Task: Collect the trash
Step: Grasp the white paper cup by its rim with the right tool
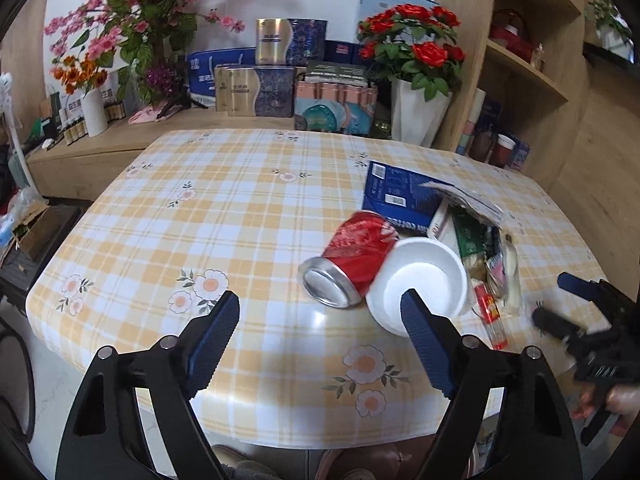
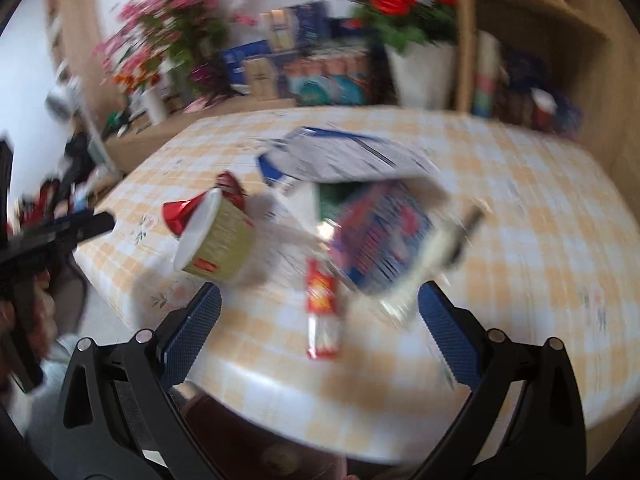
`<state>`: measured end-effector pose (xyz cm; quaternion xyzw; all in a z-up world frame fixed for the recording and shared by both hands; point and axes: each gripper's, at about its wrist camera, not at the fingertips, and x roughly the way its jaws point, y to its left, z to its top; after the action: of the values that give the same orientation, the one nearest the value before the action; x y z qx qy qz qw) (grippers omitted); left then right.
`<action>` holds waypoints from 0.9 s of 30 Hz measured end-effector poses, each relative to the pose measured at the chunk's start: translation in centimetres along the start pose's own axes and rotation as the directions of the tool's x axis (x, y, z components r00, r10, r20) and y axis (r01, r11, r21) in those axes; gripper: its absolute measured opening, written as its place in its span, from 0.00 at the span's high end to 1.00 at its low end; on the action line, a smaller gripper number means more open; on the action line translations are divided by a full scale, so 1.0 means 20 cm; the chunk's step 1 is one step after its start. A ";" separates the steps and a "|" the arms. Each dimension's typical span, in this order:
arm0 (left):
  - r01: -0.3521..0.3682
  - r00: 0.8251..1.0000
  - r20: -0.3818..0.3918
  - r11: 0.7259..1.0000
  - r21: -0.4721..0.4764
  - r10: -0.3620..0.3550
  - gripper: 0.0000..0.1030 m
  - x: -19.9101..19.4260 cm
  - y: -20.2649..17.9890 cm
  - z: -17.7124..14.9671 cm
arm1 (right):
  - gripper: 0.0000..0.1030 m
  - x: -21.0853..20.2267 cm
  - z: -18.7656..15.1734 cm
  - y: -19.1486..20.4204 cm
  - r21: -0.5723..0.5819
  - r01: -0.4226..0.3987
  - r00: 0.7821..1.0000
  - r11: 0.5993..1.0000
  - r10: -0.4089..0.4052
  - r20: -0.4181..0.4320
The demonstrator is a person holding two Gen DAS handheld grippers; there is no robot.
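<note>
Trash heap on the bench [image 1: 240, 208]: red can [image 1: 354, 258] lying on its side, touching the white cup [image 1: 420, 284]; wrappers just beyond the cup. Left gripper [image 1: 320, 344] and right gripper [image 2: 320, 336], fingers apart and empty, hang near the cup. Best approach: straddle one piece squarely, then close.

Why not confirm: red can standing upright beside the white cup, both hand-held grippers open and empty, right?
Not quite: the red can lies on its side, its silver end facing the camera, touching the tipped white cup; the left wrist view shows it. The left hand-held gripper and right hand-held gripper are indeed open and empty.
</note>
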<state>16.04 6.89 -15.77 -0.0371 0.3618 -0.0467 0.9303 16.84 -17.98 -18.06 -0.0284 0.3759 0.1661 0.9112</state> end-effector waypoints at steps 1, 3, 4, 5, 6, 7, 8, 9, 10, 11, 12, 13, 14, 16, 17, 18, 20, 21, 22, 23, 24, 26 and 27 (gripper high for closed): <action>0.004 1.000 0.004 1.000 -0.022 -0.004 0.22 0.00 0.03 0.01 | 0.06 0.04 0.01 0.07 -0.060 -0.006 1.000 0.998 0.006 -0.003; 0.005 1.000 0.011 0.998 -0.062 -0.005 0.22 -0.01 0.10 0.02 | 0.06 0.12 0.03 0.17 -0.148 -0.013 1.000 0.989 0.011 -0.011; 0.004 1.000 0.012 0.997 -0.073 -0.003 0.22 -0.02 0.12 0.02 | 0.06 0.17 0.03 0.23 -0.209 0.000 1.000 0.978 -0.004 -0.020; 0.001 1.000 0.013 0.996 -0.085 0.000 0.22 -0.02 0.16 0.03 | 0.06 0.21 0.04 0.28 -0.254 0.013 1.000 0.967 -0.019 -0.023; -0.008 1.000 0.014 0.995 -0.098 0.010 0.22 -0.03 0.20 0.02 | 0.06 0.24 0.04 0.32 -0.297 0.022 0.999 0.955 -0.030 -0.023; -0.014 1.000 0.015 0.994 -0.104 0.016 0.22 -0.03 0.22 0.02 | 0.06 0.29 0.04 0.36 -0.341 0.034 0.999 0.939 -0.047 -0.028; -0.021 1.000 0.016 0.993 -0.113 0.022 0.22 -0.04 0.25 0.01 | 0.06 0.33 0.05 0.39 -0.372 0.042 0.997 0.927 -0.060 -0.038; -0.027 0.999 0.016 0.992 -0.123 0.029 0.22 -0.05 0.28 0.00 | 0.06 0.38 0.06 0.43 -0.409 0.051 0.996 0.911 -0.076 -0.043; -0.031 0.999 0.016 0.991 -0.132 0.033 0.22 -0.05 0.31 -0.01 | 0.06 0.40 0.06 0.45 -0.431 0.062 0.995 0.900 -0.087 -0.039; -0.032 0.999 0.014 0.990 -0.138 0.035 0.22 -0.05 0.33 -0.02 | 0.06 0.43 0.07 0.48 -0.456 0.075 0.994 0.887 -0.101 -0.032; -0.034 0.999 0.012 0.989 -0.144 0.036 0.22 -0.05 0.35 -0.03 | 0.06 0.46 0.08 0.50 -0.473 0.083 0.993 0.877 -0.113 -0.034; -0.038 0.999 0.009 0.988 -0.148 0.040 0.22 -0.05 0.37 -0.05 | 0.06 0.49 0.09 0.51 -0.486 0.092 0.991 0.869 -0.128 -0.042; -0.039 0.999 0.008 0.988 -0.148 0.041 0.22 -0.06 0.38 -0.05 | 0.06 0.51 0.09 0.52 -0.494 0.099 0.989 0.864 -0.139 -0.046; -0.035 0.999 0.010 0.988 -0.147 0.037 0.22 -0.06 0.40 -0.07 | 0.06 0.55 0.10 0.53 -0.515 0.090 0.988 0.852 -0.141 -0.060; -0.030 0.999 0.012 0.989 -0.146 0.033 0.22 -0.06 0.41 -0.07 | 0.06 0.56 0.11 0.53 -0.518 0.079 0.989 0.852 -0.132 -0.067; -0.024 1.000 0.014 0.990 -0.141 0.026 0.22 -0.06 0.41 -0.07 | 0.08 0.55 0.12 0.52 -0.503 0.055 0.991 0.862 -0.109 -0.078; -0.012 1.000 0.020 0.992 -0.127 0.014 0.22 -0.06 0.40 -0.07 | 0.23 0.52 0.14 0.49 -0.453 0.007 0.993 0.891 -0.061 -0.103; -0.007 1.000 0.022 0.993 -0.119 0.009 0.22 -0.06 0.39 -0.07 | 0.24 0.51 0.14 0.48 -0.430 -0.004 0.992 0.903 -0.050 -0.113; 0.001 1.000 0.025 0.994 -0.105 0.001 0.22 -0.05 0.38 -0.07 | 0.24 0.49 0.15 0.46 -0.388 -0.031 0.993 0.921 -0.017 -0.119; 0.007 1.000 0.026 0.996 -0.092 -0.004 0.22 -0.04 0.36 -0.06 | 0.24 0.46 0.16 0.43 -0.353 -0.051 0.993 0.934 0.009 -0.119; 0.010 1.000 0.027 0.997 -0.082 -0.007 0.22 -0.04 0.34 -0.06 | 0.25 0.43 0.16 0.40 -0.312 -0.069 0.992 0.947 0.032 -0.122; 0.026 0.999 0.030 0.998 -0.049 -0.024 0.22 -0.03 0.29 -0.05 | 0.25 0.38 0.15 0.36 -0.260 -0.084 0.991 0.962 0.055 -0.119; 0.034 0.999 0.029 0.999 -0.038 -0.033 0.22 -0.02 0.27 -0.04 | 0.25 0.36 0.14 0.35 -0.242 -0.086 0.992 0.966 0.060 -0.116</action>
<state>15.56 12.29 -16.73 -0.0617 0.3489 -0.0547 0.9335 21.20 -8.96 -20.51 -0.1363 0.4016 0.2431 0.8724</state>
